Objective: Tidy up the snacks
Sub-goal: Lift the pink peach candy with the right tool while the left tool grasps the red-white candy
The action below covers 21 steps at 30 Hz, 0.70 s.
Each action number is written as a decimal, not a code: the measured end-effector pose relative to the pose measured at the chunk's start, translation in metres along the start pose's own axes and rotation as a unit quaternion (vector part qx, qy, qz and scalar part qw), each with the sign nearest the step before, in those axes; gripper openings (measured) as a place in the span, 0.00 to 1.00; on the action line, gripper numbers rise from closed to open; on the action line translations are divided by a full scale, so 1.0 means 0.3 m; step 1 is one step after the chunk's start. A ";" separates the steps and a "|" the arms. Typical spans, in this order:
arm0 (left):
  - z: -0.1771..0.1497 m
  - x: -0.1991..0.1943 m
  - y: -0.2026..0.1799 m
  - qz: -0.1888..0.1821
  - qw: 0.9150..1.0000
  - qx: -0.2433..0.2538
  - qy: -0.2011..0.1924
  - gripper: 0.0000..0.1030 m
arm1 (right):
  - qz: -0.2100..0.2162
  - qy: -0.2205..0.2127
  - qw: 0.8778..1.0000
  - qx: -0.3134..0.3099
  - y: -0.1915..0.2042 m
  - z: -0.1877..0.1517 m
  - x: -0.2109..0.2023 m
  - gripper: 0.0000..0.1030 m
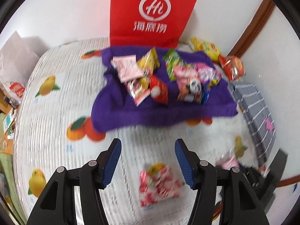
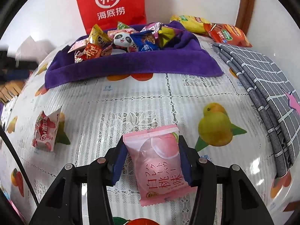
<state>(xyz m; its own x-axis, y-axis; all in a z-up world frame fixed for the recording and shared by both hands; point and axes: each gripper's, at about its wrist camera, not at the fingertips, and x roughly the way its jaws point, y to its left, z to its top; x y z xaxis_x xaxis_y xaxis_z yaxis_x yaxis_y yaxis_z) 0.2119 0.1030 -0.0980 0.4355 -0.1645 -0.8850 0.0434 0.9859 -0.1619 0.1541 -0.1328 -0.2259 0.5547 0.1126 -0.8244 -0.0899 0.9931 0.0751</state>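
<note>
Several mixed snack packets (image 1: 159, 78) lie piled on a purple towel (image 1: 150, 112) at the back of the table; the pile (image 2: 121, 41) and towel (image 2: 131, 65) also show in the right wrist view. My left gripper (image 1: 148, 161) is open and empty, above a red-and-white strawberry packet (image 1: 159, 185) on the tablecloth. That packet shows at the left of the right wrist view (image 2: 46, 131). My right gripper (image 2: 151, 157) is shut on a pink peach packet (image 2: 159, 161), its blue pads on both sides.
A red paper bag (image 1: 155, 13) stands against the wall behind the towel. Yellow and orange chip bags (image 2: 215, 30) lie at the back right. A folded grey checked cloth (image 2: 266, 97) lies along the right edge. Clutter sits beyond the table's left edge (image 1: 11, 93).
</note>
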 end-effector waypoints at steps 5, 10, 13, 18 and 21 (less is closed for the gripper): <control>-0.097 0.029 0.019 -0.011 1.000 -0.011 0.021 0.55 | -0.004 -0.019 1.000 -0.001 0.002 -0.017 -0.003 0.53; -0.169 0.079 0.019 -0.011 0.999 -0.022 0.039 0.55 | -0.005 -0.032 0.999 -0.003 0.005 -0.028 -0.004 0.53; -0.195 0.119 0.023 -0.015 0.998 -0.034 0.048 0.55 | -0.002 -0.031 1.000 -0.003 0.001 -0.028 -0.004 0.53; -0.219 0.136 0.004 0.001 0.999 -0.028 0.031 0.54 | 0.000 -0.032 0.999 -0.009 -0.002 -0.032 -0.007 0.53; -0.225 0.142 -0.012 0.011 0.999 -0.023 0.021 0.53 | 0.000 -0.033 0.999 -0.008 -0.002 -0.033 -0.008 0.53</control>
<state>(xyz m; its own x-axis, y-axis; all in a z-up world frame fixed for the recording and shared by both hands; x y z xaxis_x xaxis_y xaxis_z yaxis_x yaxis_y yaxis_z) 0.1697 0.0904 -0.1646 0.3981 -0.1457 -0.9057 -0.0072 0.9868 -0.1619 0.1446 -0.1339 -0.2295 0.6088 0.1145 -0.7850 -0.1019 0.9926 0.0658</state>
